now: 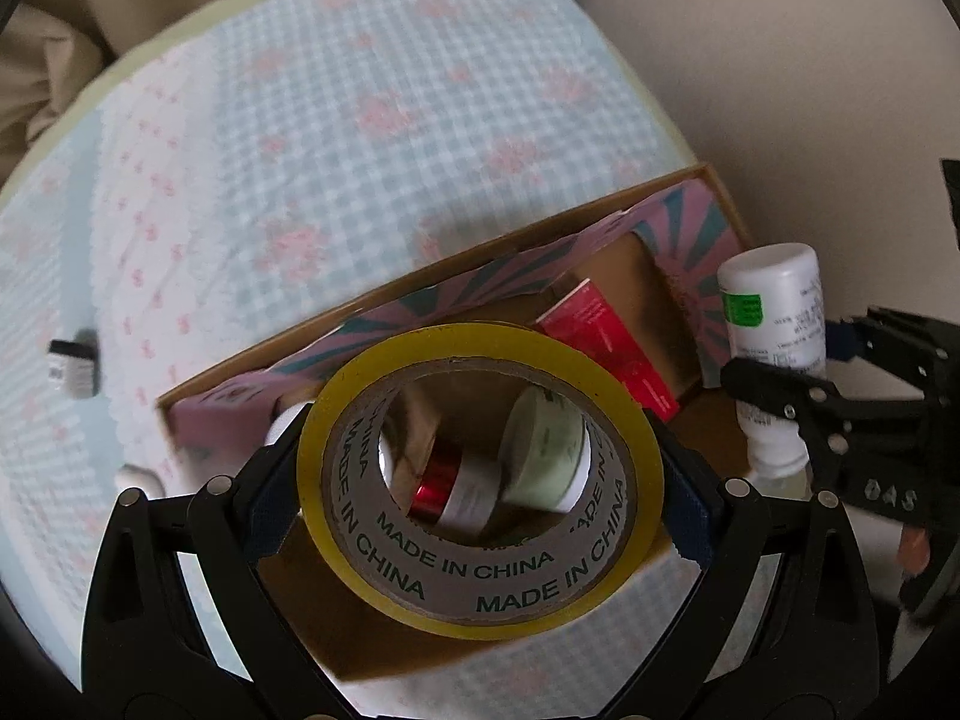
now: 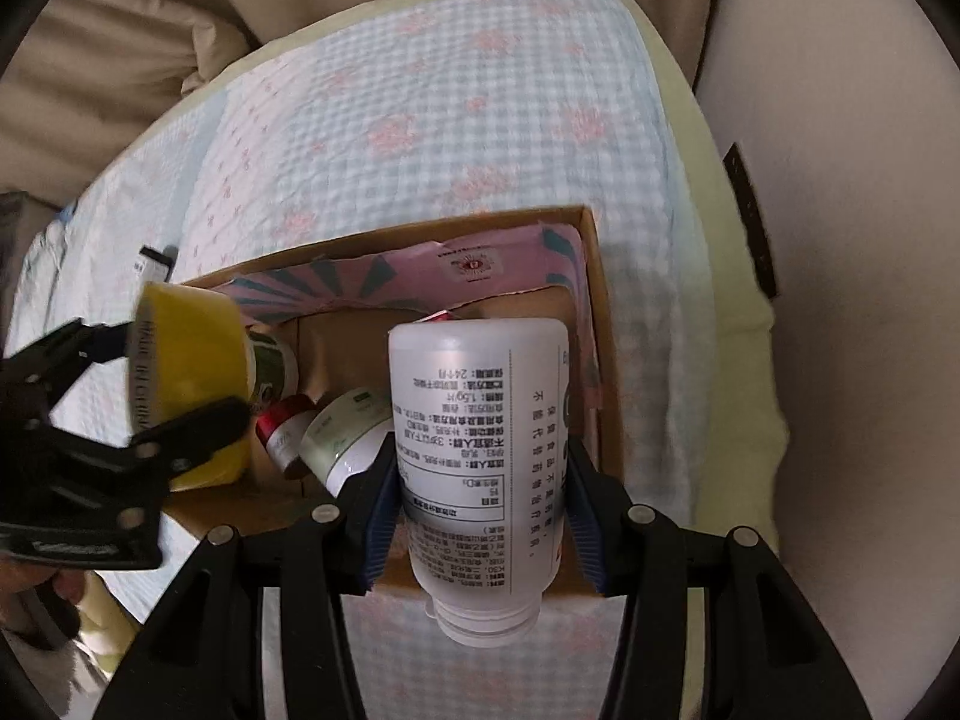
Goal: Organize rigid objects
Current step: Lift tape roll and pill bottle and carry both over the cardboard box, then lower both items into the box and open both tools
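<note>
My left gripper [image 1: 480, 474] is shut on a yellow tape roll [image 1: 480, 600] and holds it over the open cardboard box [image 1: 456, 264]. The roll also shows at the left of the right wrist view [image 2: 192, 372]. My right gripper [image 2: 480, 480] is shut on a white plastic bottle [image 2: 480, 420], held above the box's right side [image 2: 594, 324]. The bottle also shows in the left wrist view [image 1: 774, 312]. Inside the box lie a pale green jar [image 2: 345, 435], a small red and silver container [image 2: 279, 429] and a red carton [image 1: 606, 348].
The box sits on a checked blue and pink bedcover [image 1: 360, 120]. A small black and white item [image 1: 75, 369] lies on the cover to the left. A beige wall [image 2: 840, 240] stands to the right and beige fabric [image 2: 120, 60] lies at the back left.
</note>
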Demonstrator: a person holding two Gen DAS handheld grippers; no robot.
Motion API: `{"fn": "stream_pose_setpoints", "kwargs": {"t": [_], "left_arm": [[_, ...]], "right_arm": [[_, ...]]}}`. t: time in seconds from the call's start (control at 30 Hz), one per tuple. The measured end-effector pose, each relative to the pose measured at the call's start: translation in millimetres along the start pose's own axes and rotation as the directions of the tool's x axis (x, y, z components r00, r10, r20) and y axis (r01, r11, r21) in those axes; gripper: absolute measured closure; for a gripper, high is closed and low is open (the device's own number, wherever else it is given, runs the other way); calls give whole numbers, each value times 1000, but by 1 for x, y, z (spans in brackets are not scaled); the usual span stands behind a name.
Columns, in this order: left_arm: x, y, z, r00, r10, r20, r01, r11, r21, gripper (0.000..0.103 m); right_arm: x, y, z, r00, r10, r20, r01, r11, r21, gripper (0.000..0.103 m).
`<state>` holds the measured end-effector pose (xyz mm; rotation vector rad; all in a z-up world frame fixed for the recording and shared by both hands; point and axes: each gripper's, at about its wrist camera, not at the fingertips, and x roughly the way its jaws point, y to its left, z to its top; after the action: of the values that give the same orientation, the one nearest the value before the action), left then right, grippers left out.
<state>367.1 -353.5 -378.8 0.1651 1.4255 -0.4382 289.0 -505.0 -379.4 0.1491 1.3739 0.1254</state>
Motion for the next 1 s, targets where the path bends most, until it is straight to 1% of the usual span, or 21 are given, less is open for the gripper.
{"fn": "stream_pose_setpoints", "kwargs": {"t": [0.1,0.2,0.27,0.33,0.37,0.4,0.47,0.5,0.53,0.57,0.6,0.63,0.77,1.0], "left_arm": [[21,-2,9,999,8,-44,-7,1000,20,6],[32,-3,14,997,13,-72,-9,999,47,6],[36,-5,16,996,19,-89,-12,997,72,6],[37,-9,16,995,32,-98,-23,995,94,4],[35,-10,14,995,24,-95,-15,995,99,0],[30,-9,13,996,21,-85,-13,995,99,0],[19,-2,11,998,-3,-65,8,997,80,0],[15,3,9,998,-17,-65,21,998,65,0],[12,7,9,998,-18,-63,21,998,52,0],[9,11,8,998,0,-59,3,999,41,0],[7,15,6,998,14,-56,-12,999,35,0],[6,16,5,998,16,-55,-14,999,33,0],[-2,19,-3,998,32,-55,-30,999,40,0],[-22,14,-12,999,18,-30,-17,999,48,0]], "right_arm": [[13,-8,4,1000,21,0,-21,999,36,57],[25,-16,9,999,31,-12,-30,997,69,57],[30,-18,10,998,67,-13,-66,995,81,57],[33,-18,11,996,89,-15,-87,992,88,56],[35,-17,12,996,86,-23,-83,992,91,56],[36,-18,12,996,80,-32,-76,992,97,51],[32,-20,12,992,126,-20,-123,985,123,42],[29,-20,12,989,149,-5,-147,981,128,34],[26,-19,11,990,142,11,-142,982,127,21],[23,-19,10,990,141,33,-144,982,122,18],[22,-18,10,986,162,39,-165,979,121,4],[20,-17,10,983,178,47,-182,976,123,0],[11,-12,8,988,142,65,-149,981,123,0],[-6,-9,3,991,115,74,-125,982,139,0]]}}
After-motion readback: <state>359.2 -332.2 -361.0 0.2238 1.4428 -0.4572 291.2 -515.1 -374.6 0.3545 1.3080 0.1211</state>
